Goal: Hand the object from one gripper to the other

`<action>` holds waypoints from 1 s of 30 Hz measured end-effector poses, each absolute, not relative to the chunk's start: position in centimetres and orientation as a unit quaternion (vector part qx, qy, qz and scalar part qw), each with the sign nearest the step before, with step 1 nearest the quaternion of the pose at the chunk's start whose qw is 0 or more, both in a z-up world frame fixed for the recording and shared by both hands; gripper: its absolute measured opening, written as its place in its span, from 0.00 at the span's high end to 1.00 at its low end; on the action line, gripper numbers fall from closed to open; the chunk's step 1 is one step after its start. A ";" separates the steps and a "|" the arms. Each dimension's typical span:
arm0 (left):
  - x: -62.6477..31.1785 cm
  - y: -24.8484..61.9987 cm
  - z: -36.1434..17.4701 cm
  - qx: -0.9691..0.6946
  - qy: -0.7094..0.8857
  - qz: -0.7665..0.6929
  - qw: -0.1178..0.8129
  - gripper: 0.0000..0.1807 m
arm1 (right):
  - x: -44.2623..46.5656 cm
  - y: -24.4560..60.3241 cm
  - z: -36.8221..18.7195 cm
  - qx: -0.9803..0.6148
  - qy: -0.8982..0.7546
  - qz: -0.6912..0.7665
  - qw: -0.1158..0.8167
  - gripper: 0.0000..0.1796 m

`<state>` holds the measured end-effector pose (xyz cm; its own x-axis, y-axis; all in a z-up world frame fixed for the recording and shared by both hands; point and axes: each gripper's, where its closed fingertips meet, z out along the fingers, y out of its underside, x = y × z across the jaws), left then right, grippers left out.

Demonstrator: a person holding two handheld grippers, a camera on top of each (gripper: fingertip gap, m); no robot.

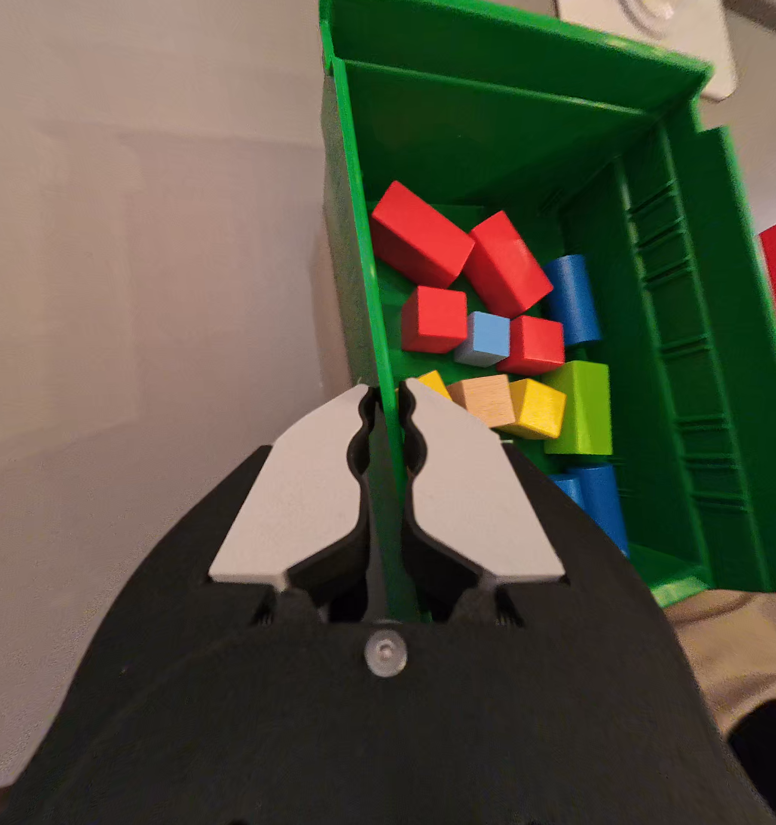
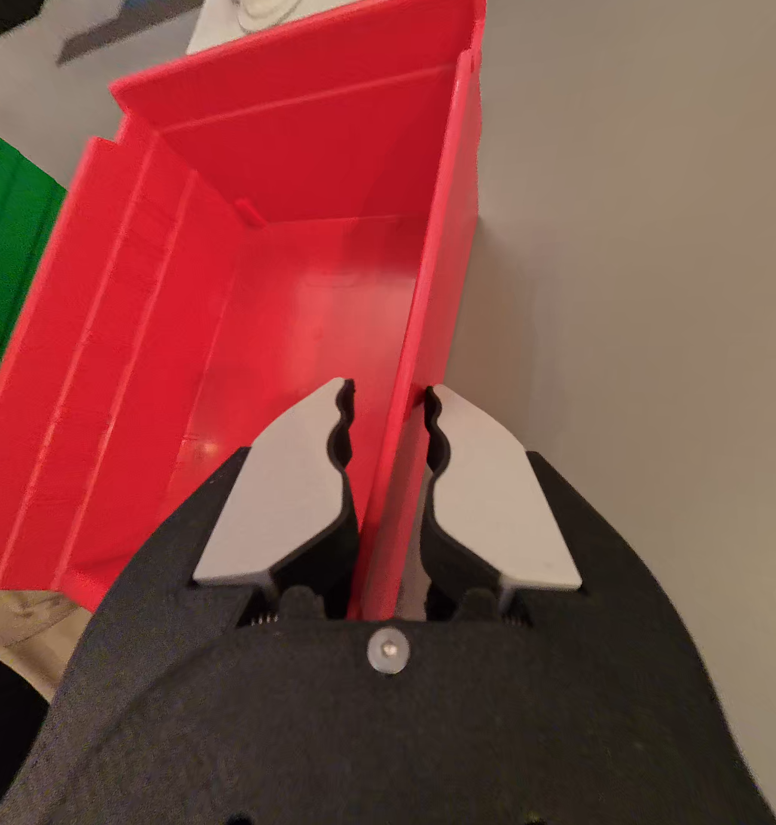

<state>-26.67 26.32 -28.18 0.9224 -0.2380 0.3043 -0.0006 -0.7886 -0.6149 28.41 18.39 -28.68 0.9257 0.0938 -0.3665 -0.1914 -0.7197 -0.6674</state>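
The green bin (image 1: 502, 134) stands on a pale tabletop (image 1: 131, 268), and the red bin (image 2: 288, 268) stands just beside it on the right; a strip of the red bin shows at the right edge of the left wrist view, a strip of the green bin at the left edge of the right wrist view.

The left gripper (image 1: 388, 390) straddles the left wall of the green bin, one finger outside and one inside, pressed onto the wall. The right gripper (image 2: 388, 386) straddles the right wall of the red bin: the outer finger touches the wall, while the inner finger stands slightly clear, so a firm pinch cannot be confirmed.

The red bin holds nothing visible. The green bin holds wooden blocks on its floor: two long red blocks (image 1: 422, 236), a lime green block (image 1: 580, 408), blue cylinders (image 1: 573, 299), two red cubes (image 1: 433, 319), yellow blocks (image 1: 535, 408), a plain wood block (image 1: 484, 399), and a light blue cube (image 1: 486, 337). Neither gripper holds a block.
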 end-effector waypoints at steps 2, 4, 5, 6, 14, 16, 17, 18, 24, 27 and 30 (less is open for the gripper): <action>-26.6 26.4 -28.0 -0.919 0.047 -0.216 0.325 0.91 | 28.1 18.5 -28.3 -0.900 0.037 0.213 0.379 0.79; -27.1 26.7 -27.7 -0.913 0.036 -0.220 0.341 0.87 | 28.4 18.7 -27.8 -0.892 0.042 0.219 0.393 0.74; -27.3 26.9 -27.2 -0.910 0.039 -0.216 0.353 0.86 | 28.5 18.7 -27.6 -0.892 0.039 0.215 0.395 0.71; -27.7 27.0 -26.7 -0.907 0.042 -0.206 0.364 0.83 | 28.8 18.7 -27.3 -0.892 0.033 0.206 0.401 0.71; -24.2 27.8 -19.5 -0.845 0.264 -0.099 0.454 0.64 | 28.1 18.9 -23.3 -0.879 -0.033 0.142 0.454 0.67; -21.3 27.7 -19.8 -0.830 0.344 -0.094 0.429 0.60 | 27.3 18.8 -23.1 -0.879 -0.058 0.122 0.458 0.68; -20.0 27.7 -20.3 -0.827 0.374 -0.092 0.409 0.59 | 27.1 18.8 -23.2 -0.881 -0.072 0.106 0.455 0.69; -18.9 28.0 -20.8 -0.824 0.399 -0.083 0.395 0.58 | 27.0 18.8 -23.3 -0.882 -0.083 0.089 0.454 0.69; -15.8 30.2 -25.9 -0.817 0.506 -0.012 0.276 0.57 | 26.7 18.9 -23.6 -0.883 -0.119 0.038 0.451 0.70; -14.7 30.9 -27.7 -0.821 0.524 -0.021 0.225 0.58 | 26.8 18.9 -23.5 -0.882 -0.119 0.041 0.454 0.71; -15.0 32.0 -29.6 -0.818 0.545 0.012 0.184 0.54 | 26.9 18.9 -23.8 -0.883 -0.120 0.043 0.451 0.71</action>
<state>-14.97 31.97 -29.61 0.4053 -0.8875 -0.2193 -0.8960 -0.3380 -0.2881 26.92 18.88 -23.79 0.9676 0.2504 0.0331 0.1735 -0.5636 -0.8076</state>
